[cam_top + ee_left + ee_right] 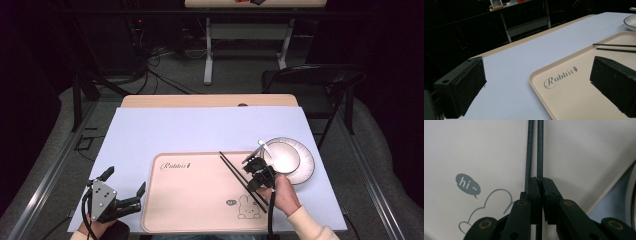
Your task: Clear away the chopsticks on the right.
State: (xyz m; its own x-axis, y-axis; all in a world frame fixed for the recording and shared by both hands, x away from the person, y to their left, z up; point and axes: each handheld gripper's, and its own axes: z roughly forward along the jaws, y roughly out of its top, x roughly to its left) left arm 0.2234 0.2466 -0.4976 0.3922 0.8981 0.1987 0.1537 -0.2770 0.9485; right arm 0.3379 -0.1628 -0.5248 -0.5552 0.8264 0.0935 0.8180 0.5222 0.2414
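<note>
A pair of dark chopsticks point(243, 181), laid slantwise on the beige tray point(200, 210) beside the rabbit print point(246, 207), is clamped between the closed jaws of the right gripper point(255, 176), while the left gripper point(125, 187) is held wide open over the tray's left edge, nothing between its jaws.

In the right gripper view we lose the chopsticks point(537, 150) at the top edge, and the closed jaws cover their near ends; the bowl point(631, 22) is cut by the left gripper view's right edge; the tray point(200, 200) print's small lettering is unreadable from above.
</note>
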